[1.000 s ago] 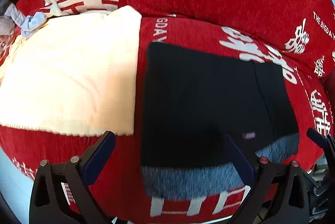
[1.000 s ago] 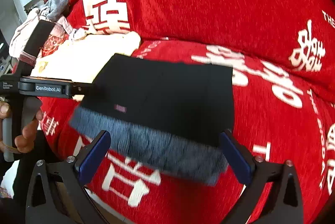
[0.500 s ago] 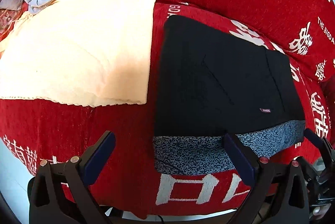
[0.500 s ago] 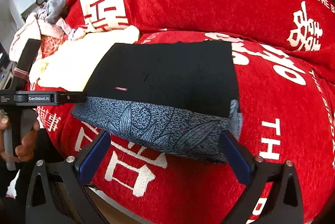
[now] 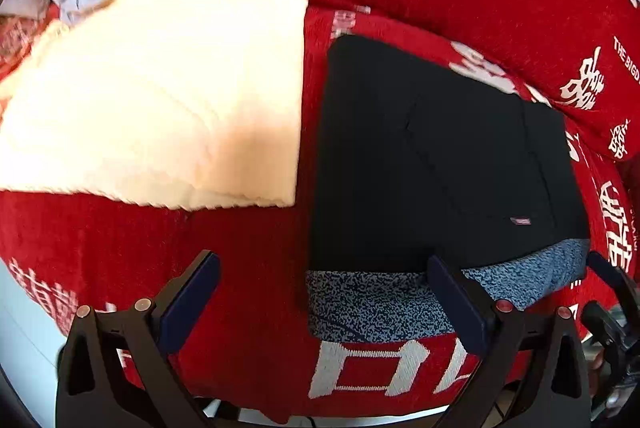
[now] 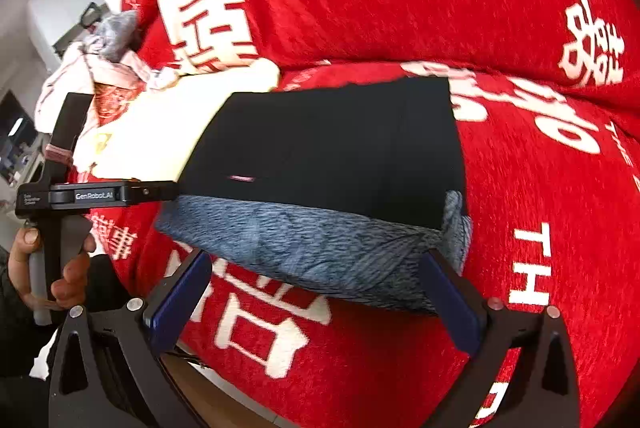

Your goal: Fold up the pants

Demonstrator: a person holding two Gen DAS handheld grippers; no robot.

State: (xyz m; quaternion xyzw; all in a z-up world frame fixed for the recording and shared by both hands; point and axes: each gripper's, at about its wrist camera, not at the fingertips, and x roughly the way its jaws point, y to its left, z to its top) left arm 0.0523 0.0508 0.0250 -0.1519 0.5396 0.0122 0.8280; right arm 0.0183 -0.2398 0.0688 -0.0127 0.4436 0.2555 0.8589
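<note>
Now the folded black pants (image 5: 436,156) lie flat on the red cover (image 5: 248,260), beside a cream towel (image 5: 160,96). Left gripper (image 5: 320,292) hovers spread wide and empty; right gripper (image 6: 316,292) likewise, at the grey waistband (image 6: 320,240).

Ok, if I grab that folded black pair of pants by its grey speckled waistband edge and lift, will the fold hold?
Probably not. The black pants lie flat as soft stacked layers, so a one-edge lift would likely let them droop open. The grey speckled waistband already sags over the red sofa cover's front, suggesting limp fabric. It looks light; the plush cover may drag against a push.

pants (image 5: 440,156) flattened (both views nearer)
</note>
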